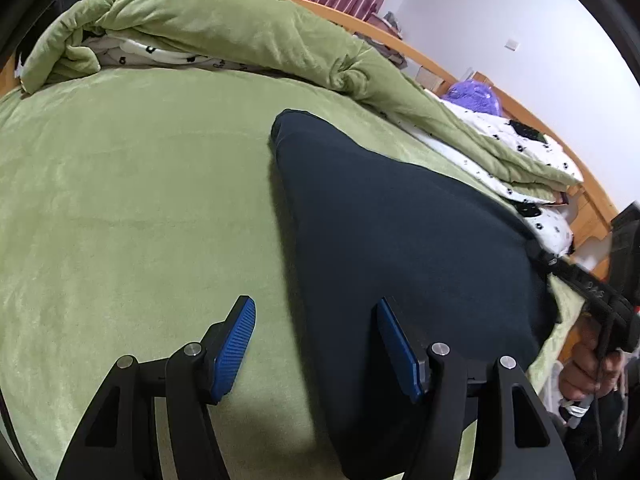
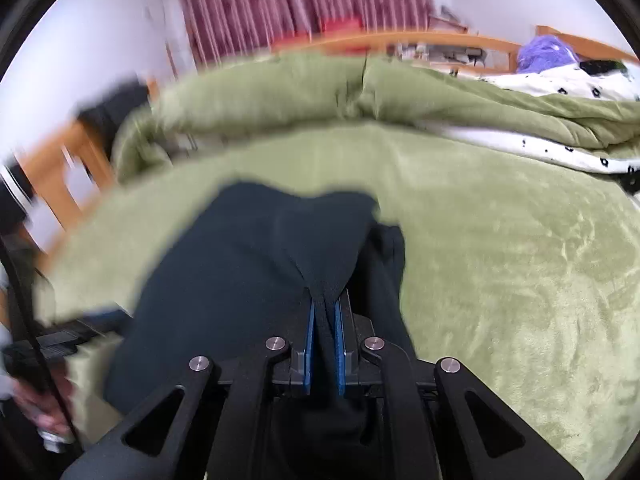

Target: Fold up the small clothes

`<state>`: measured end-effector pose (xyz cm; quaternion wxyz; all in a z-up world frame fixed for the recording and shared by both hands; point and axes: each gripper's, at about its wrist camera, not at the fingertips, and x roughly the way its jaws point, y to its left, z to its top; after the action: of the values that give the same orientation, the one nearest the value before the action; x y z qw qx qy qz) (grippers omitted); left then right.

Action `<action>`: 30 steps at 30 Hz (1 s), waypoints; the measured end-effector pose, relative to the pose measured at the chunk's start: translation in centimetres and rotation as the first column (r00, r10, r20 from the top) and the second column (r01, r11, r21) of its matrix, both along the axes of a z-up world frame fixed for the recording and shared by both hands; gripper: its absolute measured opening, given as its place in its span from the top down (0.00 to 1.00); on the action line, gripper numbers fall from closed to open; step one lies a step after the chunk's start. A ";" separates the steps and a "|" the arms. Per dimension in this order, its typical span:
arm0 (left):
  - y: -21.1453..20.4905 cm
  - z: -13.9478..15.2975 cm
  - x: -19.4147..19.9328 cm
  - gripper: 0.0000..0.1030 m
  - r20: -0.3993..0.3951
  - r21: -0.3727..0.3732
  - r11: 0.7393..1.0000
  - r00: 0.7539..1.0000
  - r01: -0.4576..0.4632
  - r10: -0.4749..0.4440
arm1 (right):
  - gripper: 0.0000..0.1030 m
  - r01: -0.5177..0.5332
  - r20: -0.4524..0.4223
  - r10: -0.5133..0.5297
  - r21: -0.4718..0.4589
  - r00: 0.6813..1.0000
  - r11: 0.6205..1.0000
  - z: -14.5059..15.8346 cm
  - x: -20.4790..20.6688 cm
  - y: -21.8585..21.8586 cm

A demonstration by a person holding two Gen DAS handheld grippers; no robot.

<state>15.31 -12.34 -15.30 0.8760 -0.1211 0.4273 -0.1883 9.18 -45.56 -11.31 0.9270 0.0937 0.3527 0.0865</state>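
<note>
Green plush bedding (image 1: pixel 120 200) covers the bed that serves as the work surface, and on it lies the dark navy garment (image 1: pixel 400 240), spread in a rough wedge whose long axis runs from the near edge of the bed away toward a narrow far corner by the rumpled green duvet (image 1: pixel 240 28)

One edge of that garment is bunched and pinched between the blue pads of the right gripper (image 2: pixel 323 344), whose jaws stand narrow with cloth filling the gap; from the pinch the fabric fans forward and to the left in the right wrist view, which is blurred

The left gripper (image 1: pixel 316 344) has its jaws wide and grips nothing. Its right pad sits over the garment's left border while its left pad hangs over bare bedding, so that border runs forward between the two pads. The left gripper looks the better placed to take this side, and the fold probably turns on closing on that border

A wooden bed frame (image 1: pixel 440 68), a spotted white quilt (image 1: pixel 520 148) and striped maroon curtains (image 2: pixel 300 0) lie beyond
</note>
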 end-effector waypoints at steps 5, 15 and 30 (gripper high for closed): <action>-2.8 -1.2 0.0 0.39 -0.041 0.094 0.995 0.999 0.031 -0.028 | 0.91 0.031 -0.223 -0.057 -0.121 0.973 0.992 -6.3 2.2 -0.5; -1.7 0.7 -1.8 0.40 -0.018 0.182 0.983 1.000 -0.009 0.013 | 0.83 0.141 -0.172 -0.197 -0.289 0.965 0.947 -4.0 -0.7 0.1; -0.7 11.1 -9.9 0.37 0.163 0.177 0.982 0.986 -0.060 0.031 | 0.52 0.287 -0.031 -0.300 -0.213 0.954 0.934 7.1 -10.8 3.3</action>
<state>5.41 -13.08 -4.16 0.9188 -0.0354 0.3682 -0.1376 -1.66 -42.26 -4.18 0.9227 0.0516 0.3707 -0.0926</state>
